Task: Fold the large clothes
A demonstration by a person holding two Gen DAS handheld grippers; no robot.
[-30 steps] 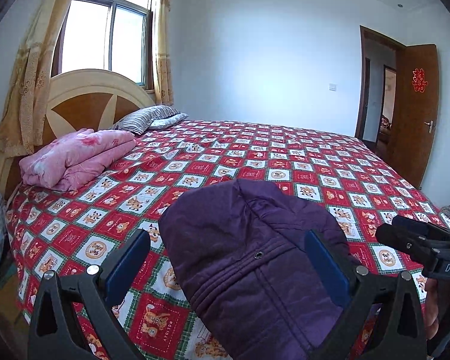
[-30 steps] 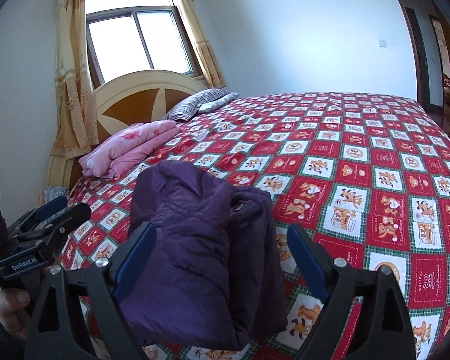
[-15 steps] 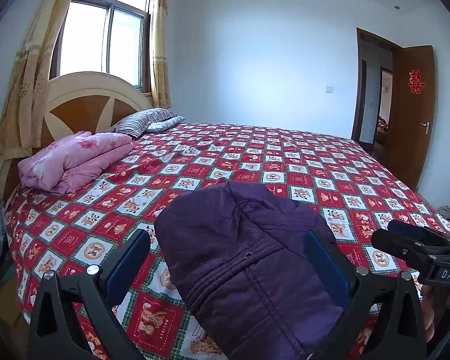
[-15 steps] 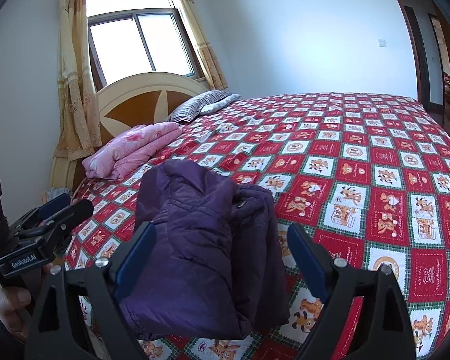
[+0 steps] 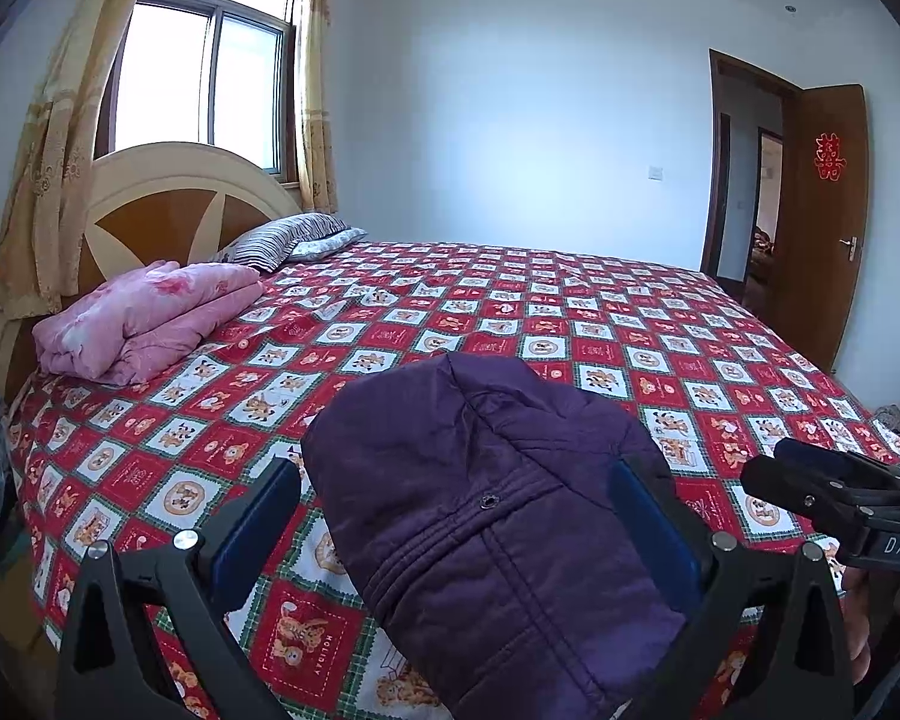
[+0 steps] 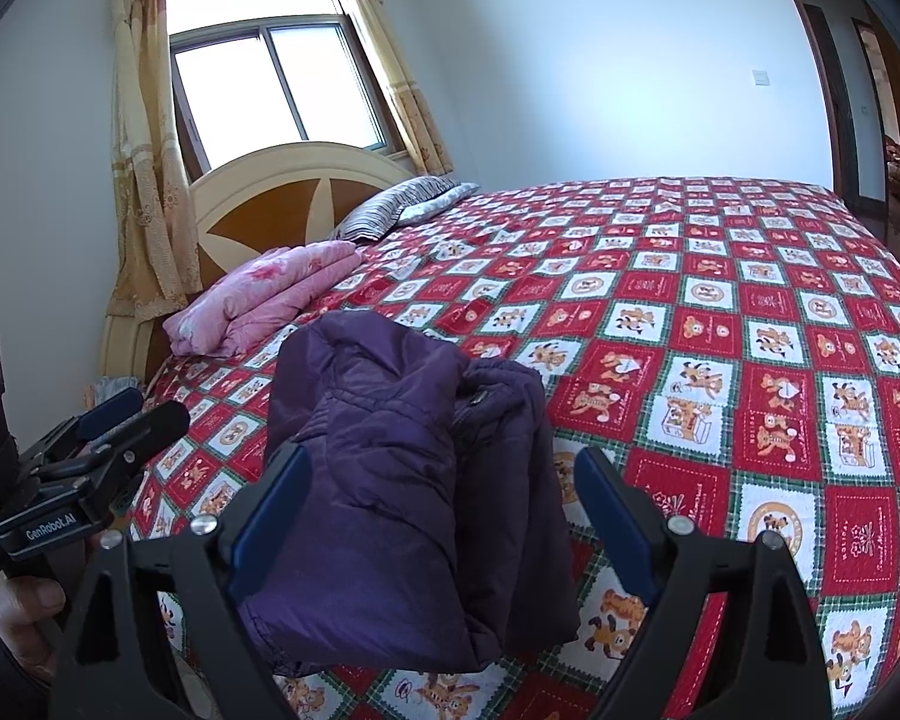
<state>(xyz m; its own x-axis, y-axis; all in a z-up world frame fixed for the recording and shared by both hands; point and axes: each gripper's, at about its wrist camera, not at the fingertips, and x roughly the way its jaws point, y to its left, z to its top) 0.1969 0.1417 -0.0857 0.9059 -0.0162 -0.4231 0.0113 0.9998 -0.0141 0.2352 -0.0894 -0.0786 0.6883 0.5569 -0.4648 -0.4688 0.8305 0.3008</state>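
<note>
A dark purple padded jacket [image 5: 486,516] lies folded into a compact bundle near the front edge of the bed; it also shows in the right wrist view [image 6: 402,480]. My left gripper [image 5: 456,516] is open, its blue-padded fingers wide apart in front of the bundle, holding nothing. My right gripper [image 6: 444,498] is open the same way, empty. The right gripper also shows at the right edge of the left wrist view [image 5: 834,492], and the left gripper at the left edge of the right wrist view [image 6: 102,438].
The bed [image 5: 570,312] has a red, white and green checked cover. A folded pink quilt [image 5: 144,318] and striped pillows [image 5: 282,240] lie by the headboard [image 5: 168,210]. A window is behind it. An open brown door [image 5: 822,222] stands at the right.
Both grippers have drawn back slightly from the jacket, which sits a little lower in view. The jacket itself has not moved.
</note>
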